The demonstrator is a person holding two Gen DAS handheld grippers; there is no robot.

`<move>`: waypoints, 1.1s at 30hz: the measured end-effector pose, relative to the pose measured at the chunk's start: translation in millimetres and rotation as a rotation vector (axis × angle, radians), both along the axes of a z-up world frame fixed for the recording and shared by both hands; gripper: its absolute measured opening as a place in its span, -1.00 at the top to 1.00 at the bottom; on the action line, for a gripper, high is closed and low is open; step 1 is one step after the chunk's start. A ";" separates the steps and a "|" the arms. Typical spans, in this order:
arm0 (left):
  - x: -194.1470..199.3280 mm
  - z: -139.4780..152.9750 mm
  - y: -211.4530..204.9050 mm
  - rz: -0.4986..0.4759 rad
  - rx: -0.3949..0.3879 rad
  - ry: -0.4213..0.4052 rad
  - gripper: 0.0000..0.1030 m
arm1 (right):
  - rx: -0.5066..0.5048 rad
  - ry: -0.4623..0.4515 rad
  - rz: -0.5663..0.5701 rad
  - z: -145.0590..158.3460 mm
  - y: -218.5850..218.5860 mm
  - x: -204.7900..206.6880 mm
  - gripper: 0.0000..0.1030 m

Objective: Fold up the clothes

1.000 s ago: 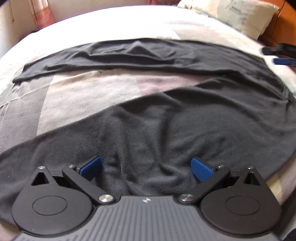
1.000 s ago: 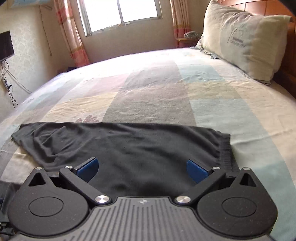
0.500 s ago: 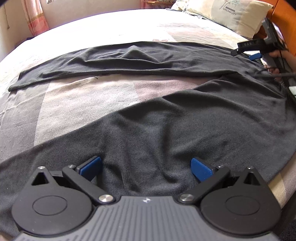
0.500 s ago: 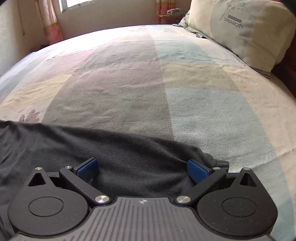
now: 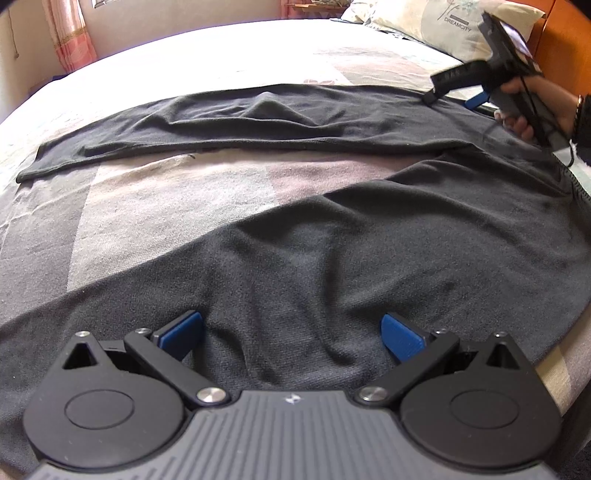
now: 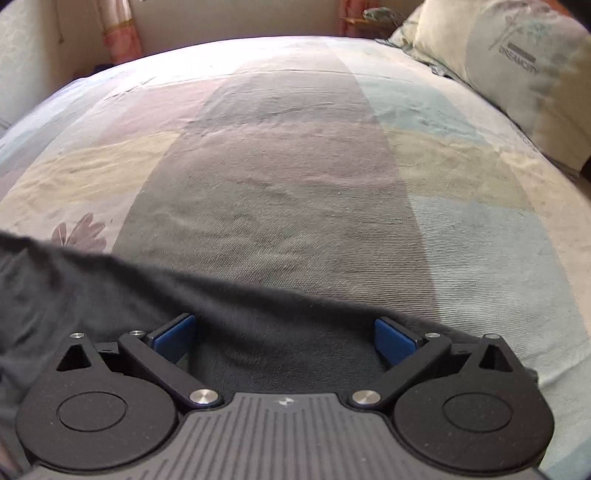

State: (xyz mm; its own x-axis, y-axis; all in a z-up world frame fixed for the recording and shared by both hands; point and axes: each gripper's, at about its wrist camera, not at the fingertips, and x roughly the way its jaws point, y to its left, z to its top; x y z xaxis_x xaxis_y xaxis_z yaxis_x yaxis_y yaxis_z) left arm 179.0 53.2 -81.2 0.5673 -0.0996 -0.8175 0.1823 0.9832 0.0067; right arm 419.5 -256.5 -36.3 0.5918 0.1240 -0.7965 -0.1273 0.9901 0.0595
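Currently a black garment (image 5: 332,258) is seen spread over the patchwork bedspread (image 5: 166,206), which is used as the landmark for every place given. It is laid in two long dark bands that meet toward the headboard side of the bedspread; a bare wedge of pink and grey patches is left between them. One band is stretched across the middle of the bedspread, with a small raised crease at its centre, and the other is draped near the bedspread's close edge. The left gripper (image 5: 291,330) is held low over that close band, its blue pads (image 5: 179,334) parted wide, with wrinkled cloth lying between them and nothing pinched. The right gripper (image 6: 282,338) is positioned at the garment's far edge (image 6: 221,291), where black cloth gives way to a grey stripe of the bedspread; its fingers are likewise spread apart, cloth is seen beneath and between them, and no grasp is made. In the left wrist view the right gripper is also visible (image 5: 476,99), gripped by a hand (image 5: 532,107) over the headboard-side end of the garment. A cream pillow (image 6: 517,66) with printed lettering is set at the head end of the bedspread, and a pink curtain (image 6: 118,33) is hung past the bedspread's far side. Whether the pads touch the fabric cannot be told.
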 end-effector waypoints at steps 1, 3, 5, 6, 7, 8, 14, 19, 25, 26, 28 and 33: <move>-0.2 0.9 0.5 0.001 -0.002 -0.002 -0.99 | 0.010 -0.020 -0.006 7.5 -3.2 -7.5 -1.00; -1.5 4.4 1.6 0.003 -0.006 -0.015 -0.99 | 0.037 -0.058 0.021 24.8 -11.5 -31.3 -1.00; -4.5 10.4 3.2 0.004 -0.019 -0.046 -0.99 | 0.075 -0.046 0.044 33.9 -21.6 -55.7 -1.00; -5.3 12.2 3.5 0.005 -0.024 -0.052 -0.99 | 0.102 -0.025 0.056 30.8 -26.0 -65.2 -1.00; -5.5 12.8 3.6 0.006 -0.029 -0.049 -0.99 | 0.128 -0.005 0.068 27.6 -30.4 -74.7 -1.00; -5.8 13.5 3.6 0.006 -0.035 -0.047 -0.99 | 0.154 0.015 0.080 24.3 -34.7 -84.0 -1.00; -15.1 14.0 -4.9 0.007 0.006 -0.031 -0.99 | 0.102 -0.033 0.031 -8.4 -48.0 -77.9 -1.00; -23.0 23.4 -9.6 -0.002 0.017 -0.046 -0.99 | 0.189 -0.015 -0.037 13.1 -57.8 -80.3 -1.00; -30.0 24.1 -14.8 -0.015 0.009 -0.038 -0.99 | 0.286 -0.041 0.139 42.7 -45.2 -134.9 -1.00; -31.2 23.6 -15.8 -0.016 0.009 -0.036 -0.99 | 0.306 -0.039 0.170 46.1 -40.7 -139.6 -1.00; -34.0 22.9 -17.3 -0.019 0.010 -0.033 -0.99 | 0.335 -0.029 0.237 50.1 -24.1 -141.9 -1.00; -40.4 23.7 -10.4 -0.006 0.006 -0.031 -0.99 | 0.374 0.012 0.360 44.8 29.6 -137.7 -1.00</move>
State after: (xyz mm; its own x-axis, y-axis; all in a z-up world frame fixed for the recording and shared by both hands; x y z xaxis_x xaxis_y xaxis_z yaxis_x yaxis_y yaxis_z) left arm 138.6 42.9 -57.5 0.5921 -0.0984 -0.7998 0.1876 0.9821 0.0181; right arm 281.8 -227.0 8.6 0.4499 0.5958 -0.6653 -0.4530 0.7943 0.4049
